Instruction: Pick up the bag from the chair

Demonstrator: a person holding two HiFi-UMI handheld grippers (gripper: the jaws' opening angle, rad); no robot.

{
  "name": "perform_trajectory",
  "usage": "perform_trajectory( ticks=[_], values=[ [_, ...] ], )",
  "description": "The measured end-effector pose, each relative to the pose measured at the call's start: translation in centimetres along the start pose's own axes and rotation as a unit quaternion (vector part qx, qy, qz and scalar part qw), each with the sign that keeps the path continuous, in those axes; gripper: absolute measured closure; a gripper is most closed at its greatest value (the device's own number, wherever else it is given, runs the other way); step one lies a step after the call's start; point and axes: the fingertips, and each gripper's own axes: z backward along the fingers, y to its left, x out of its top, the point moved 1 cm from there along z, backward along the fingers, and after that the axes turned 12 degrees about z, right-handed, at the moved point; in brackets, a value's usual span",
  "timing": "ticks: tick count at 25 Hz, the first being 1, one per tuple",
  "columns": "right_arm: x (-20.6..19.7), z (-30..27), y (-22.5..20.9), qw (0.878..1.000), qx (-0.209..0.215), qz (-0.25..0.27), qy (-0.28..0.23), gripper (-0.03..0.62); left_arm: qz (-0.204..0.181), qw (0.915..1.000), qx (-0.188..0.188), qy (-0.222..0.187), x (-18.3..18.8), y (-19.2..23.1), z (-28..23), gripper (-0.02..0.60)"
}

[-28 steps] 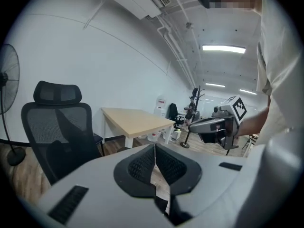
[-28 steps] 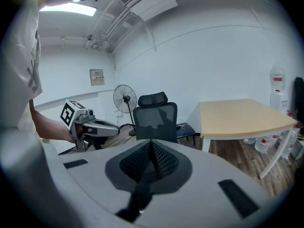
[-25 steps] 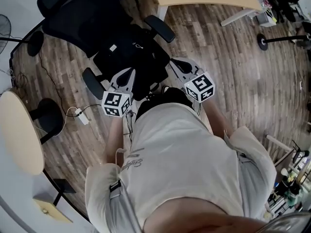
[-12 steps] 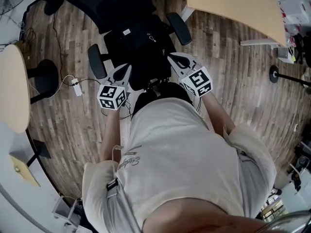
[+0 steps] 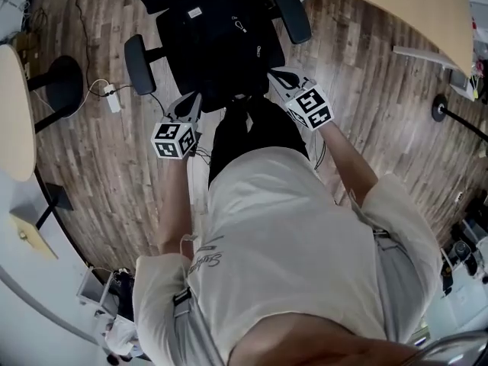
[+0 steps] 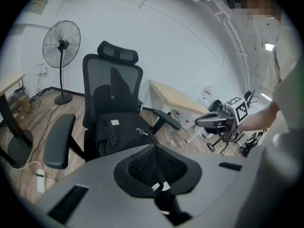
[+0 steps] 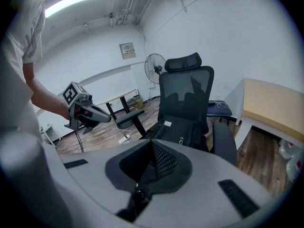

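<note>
A black bag (image 5: 221,40) lies on the seat of a black mesh office chair (image 5: 138,63). In the left gripper view the bag (image 6: 121,133) shows a small white tag and a zip pull. My left gripper (image 5: 191,103) hovers by the seat's front left corner, shut and empty. On the other side, the right gripper (image 5: 277,78) hangs at the front right corner, also shut with nothing held. Neither touches the bag. Each gripper view shows its own closed jaws, the left gripper (image 6: 154,147) and the right gripper (image 7: 152,144), aimed at the chair (image 7: 185,91).
A standing fan (image 6: 61,44) is behind the chair on the left. A light wooden desk (image 5: 415,10) stands to the right, a round table (image 5: 11,113) to the left. A white power strip (image 5: 112,97) with its cable and a stool base (image 5: 57,82) lie on the wood floor.
Both grippers have sunk towards the chair seat and tipped downward, still shut. The head view has swung, so the chair now sits higher in the picture.
</note>
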Motion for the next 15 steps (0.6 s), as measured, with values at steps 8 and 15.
perform_trajectory(
  ticks=[8, 15],
  values=[
    [-8.0, -3.0, 2.2, 0.995, 0.047, -0.044, 0.082, 0.600, 0.022, 0.9941, 0.019, 0.104, -8.0, 3.8, -4.5, 0.565],
    [-14.4, -5.5, 3.9, 0.983, 0.081, -0.088, 0.142, 0.600, 0.084, 0.9806, 0.020, 0.176, -13.9, 7.1, -7.1, 0.565]
  ],
)
